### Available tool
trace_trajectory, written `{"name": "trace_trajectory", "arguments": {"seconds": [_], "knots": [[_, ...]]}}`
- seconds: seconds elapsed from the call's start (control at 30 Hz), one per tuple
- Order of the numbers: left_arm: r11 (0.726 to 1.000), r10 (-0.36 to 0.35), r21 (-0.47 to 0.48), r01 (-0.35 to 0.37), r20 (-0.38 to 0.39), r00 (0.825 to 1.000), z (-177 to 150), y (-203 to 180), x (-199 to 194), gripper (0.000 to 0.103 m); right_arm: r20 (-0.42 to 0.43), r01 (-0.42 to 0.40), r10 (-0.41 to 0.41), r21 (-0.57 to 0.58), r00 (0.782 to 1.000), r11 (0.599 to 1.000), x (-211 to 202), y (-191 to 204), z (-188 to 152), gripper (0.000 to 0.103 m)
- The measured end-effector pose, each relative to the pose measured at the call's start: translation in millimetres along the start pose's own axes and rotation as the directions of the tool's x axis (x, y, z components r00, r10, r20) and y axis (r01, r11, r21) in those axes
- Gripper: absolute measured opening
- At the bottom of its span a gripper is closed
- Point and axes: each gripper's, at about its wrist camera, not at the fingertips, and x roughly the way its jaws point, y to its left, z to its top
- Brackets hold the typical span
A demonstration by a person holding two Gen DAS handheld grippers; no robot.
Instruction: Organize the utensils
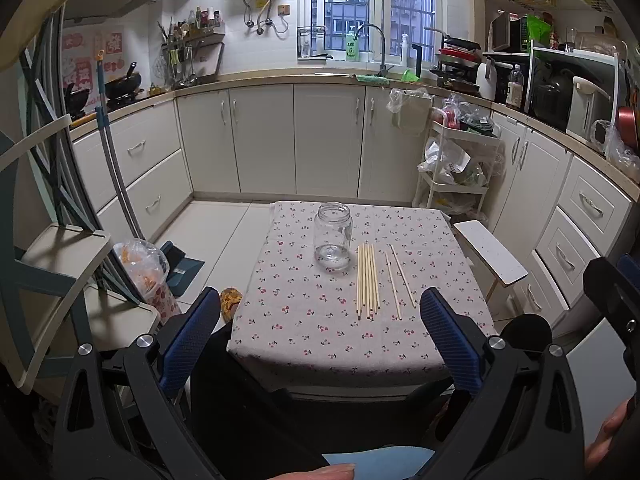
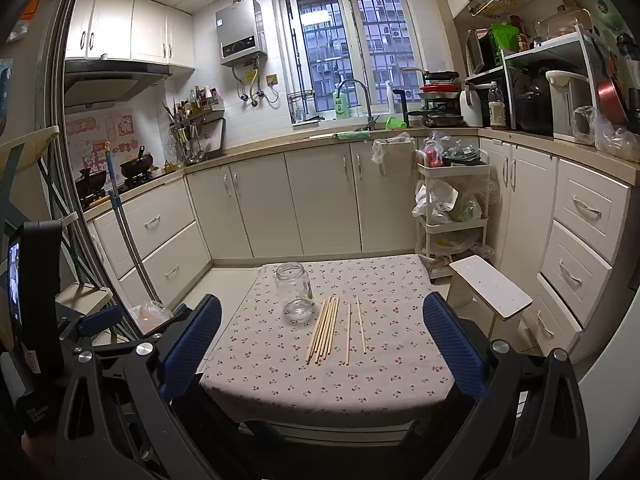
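A clear glass jar (image 1: 333,236) stands upright and empty on a small table with a cherry-print cloth (image 1: 304,320). To its right lie several pale wooden chopsticks in a bundle (image 1: 367,280), with two more chopsticks (image 1: 398,280) lying apart further right. My left gripper (image 1: 320,320) is open and empty, held back at the table's near edge. My right gripper (image 2: 320,332) is open and empty, also short of the table. The right wrist view shows the jar (image 2: 294,292), the bundle (image 2: 324,328) and the two loose chopsticks (image 2: 356,328) on the cloth (image 2: 280,376).
A white stool (image 1: 490,252) stands right of the table. A white trolley with bags (image 1: 456,168) is behind it. Kitchen cabinets (image 1: 328,140) line the back and right. A plastic bag (image 1: 144,268) and a mop handle (image 1: 116,176) stand at left.
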Motion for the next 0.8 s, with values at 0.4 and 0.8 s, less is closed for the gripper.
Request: {"name": "trace_trajectory", "arguments": {"seconds": [0.4, 0.8], "knots": [[1.000, 0.001, 0.002, -0.001, 0.000, 1.000, 0.3, -1.3, -0.2, 0.096, 0.014, -0.012, 0.013, -0.004, 1.000, 1.000, -3.4, -3.8, -1.6, 0.097], [1.000, 0.010, 0.001, -0.010, 0.015, 1.000, 2.4, -2.4, -5.0, 0.096, 0.014, -0.012, 0.012, -0.004, 1.000, 1.000, -3.8, -4.2, -2.0, 0.097]]}}
